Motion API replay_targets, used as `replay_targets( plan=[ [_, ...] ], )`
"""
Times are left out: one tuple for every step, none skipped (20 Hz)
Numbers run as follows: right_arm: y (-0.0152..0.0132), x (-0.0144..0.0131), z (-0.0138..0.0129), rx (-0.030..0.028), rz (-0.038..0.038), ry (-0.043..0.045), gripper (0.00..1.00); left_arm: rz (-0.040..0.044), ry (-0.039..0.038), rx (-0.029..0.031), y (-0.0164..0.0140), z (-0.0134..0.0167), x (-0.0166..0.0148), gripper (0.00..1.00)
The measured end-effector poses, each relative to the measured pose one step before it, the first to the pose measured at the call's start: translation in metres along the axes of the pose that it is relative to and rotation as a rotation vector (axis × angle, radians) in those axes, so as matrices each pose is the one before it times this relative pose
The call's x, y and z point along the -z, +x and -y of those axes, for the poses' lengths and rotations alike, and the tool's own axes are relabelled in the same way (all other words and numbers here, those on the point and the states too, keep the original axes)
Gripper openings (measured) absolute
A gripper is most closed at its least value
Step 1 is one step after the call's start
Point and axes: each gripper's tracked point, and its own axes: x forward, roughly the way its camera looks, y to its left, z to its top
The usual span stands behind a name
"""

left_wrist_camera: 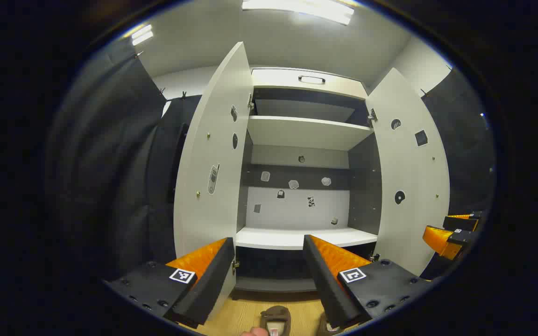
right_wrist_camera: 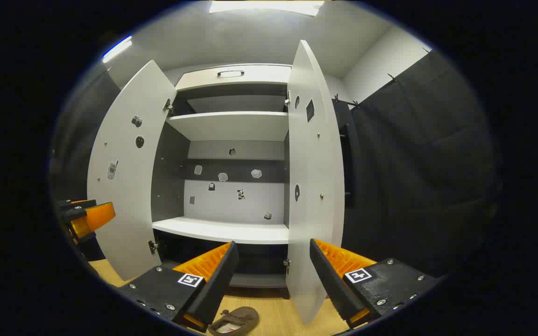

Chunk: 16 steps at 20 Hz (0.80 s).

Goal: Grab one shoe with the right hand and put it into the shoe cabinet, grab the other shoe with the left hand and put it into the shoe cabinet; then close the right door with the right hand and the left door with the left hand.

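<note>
Both grippers idle: left gripper (left_wrist_camera: pixel 269 268) fingers spread, nothing between them; right gripper (right_wrist_camera: pixel 271 273) likewise. Brown shoe (right_wrist_camera: pixel 234 321) sits on the wood floor (right_wrist_camera: pixel 273 317) just below, in front of the shoe cabinet (right_wrist_camera: pixel 231 231). Left door (right_wrist_camera: pixel 126 177) and right door (right_wrist_camera: pixel 313 186) both swung wide.

Below the shoe cabinet (left_wrist_camera: pixel 297 186), on the wooden floor (left_wrist_camera: pixel 236 317), one brown shoe (left_wrist_camera: pixel 276 319) is cut off by the lower edge of the left gripper view, and a second shoe (left_wrist_camera: pixel 323 326) beside it is largely hidden behind a finger of the left gripper (left_wrist_camera: pixel 269 275). In the right gripper view a shoe (right_wrist_camera: pixel 234 321) in front of the cabinet is likewise cropped. The small stickers (left_wrist_camera: pixel 293 184) on the cabinet's back panel are too small to be identified. The cabinet's lowest compartment (right_wrist_camera: pixel 259 266) is lost in shadow.
</note>
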Motion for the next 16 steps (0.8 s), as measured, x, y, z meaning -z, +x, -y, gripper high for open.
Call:
replay_targets(
  plan=[
    [-0.00046,-0.00082,0.00010,0.00022,0.00201,-0.00089,0.94,0.00045,0.00188,-0.00149,0.00036,-0.00013,0.00059,0.96],
    [0.00007,-0.00020,0.00029,0.00119,0.00092,-0.00072,0.94,0.00005,0.00445,-0.00110,0.00068,-0.00063,-0.00004,0.96],
    [-0.00026,-0.00043,0.00001,0.00084,0.00210,0.00006,0.94,0.00140,0.00481,-0.00229,-0.00013,-0.00053,-0.00043,0.96],
    [0.00078,0.00019,0.00044,0.00044,0.00027,0.00027,0.94,0.00232,0.00284,-0.00174,-0.00025,-0.00160,-0.00123,0.96],
    [-0.00045,-0.00004,-0.00002,0.00033,-0.00137,0.00004,0.94,0.00259,0.00113,-0.00116,-0.00012,-0.00014,-0.00105,0.96],
    [-0.00016,0.00068,-0.00003,0.00017,-0.00307,0.00018,0.94,-0.00007,0.00011,-0.00141,0.00028,0.00038,0.00003,0.96],
    [0.00033,0.00033,-0.00029,-0.00103,-0.00081,0.00135,0.94,-0.00062,-0.00031,0.00042,-0.00042,-0.00037,0.00053,0.96],
    [0.00007,-0.00004,-0.00040,-0.00095,0.00021,0.00184,0.94,-0.00027,0.00063,-0.00050,-0.00040,-0.00014,-0.00012,0.96],
    [-0.00038,-0.00118,-0.00030,-0.00050,0.00252,-0.00001,0.94,0.00049,0.00052,-0.00081,-0.00005,-0.00025,-0.00018,0.96],
    [-0.00035,0.00019,-0.00024,-0.00068,0.00080,-0.00221,0.94,-0.00063,0.00017,0.00021,-0.00022,-0.00017,0.00015,0.96],
    [0.00008,-0.00040,-0.00061,-0.00236,-0.00029,-0.00247,0.94,0.00028,0.00060,-0.00117,-0.00007,-0.00030,-0.00054,0.96],
    [-0.00017,-0.00019,-0.00074,-0.00157,0.00186,-0.00223,0.94,0.00007,0.00004,0.00036,0.00016,0.00013,-0.00007,0.96],
    [-0.00042,-0.00053,-0.00064,-0.00113,0.00239,-0.00214,0.94,-0.00029,-0.00017,-0.00031,-0.00034,0.00059,0.00076,0.96],
    [0.00007,-0.00007,-0.00047,-0.00169,-0.00047,-0.00113,0.94,-0.00051,0.00042,-0.00031,-0.00014,-0.00074,-0.00007,0.96],
    [-0.00058,0.00012,-0.00048,-0.00227,-0.00029,0.00028,0.94,-0.00002,0.00052,0.00014,-0.00037,-0.00008,-0.00005,0.96],
    [0.00015,-0.00036,-0.00040,-0.00088,0.00072,0.00153,0.94,0.00066,0.00014,-0.00236,-0.00142,-0.00055,-0.00038,0.96]
  ],
)
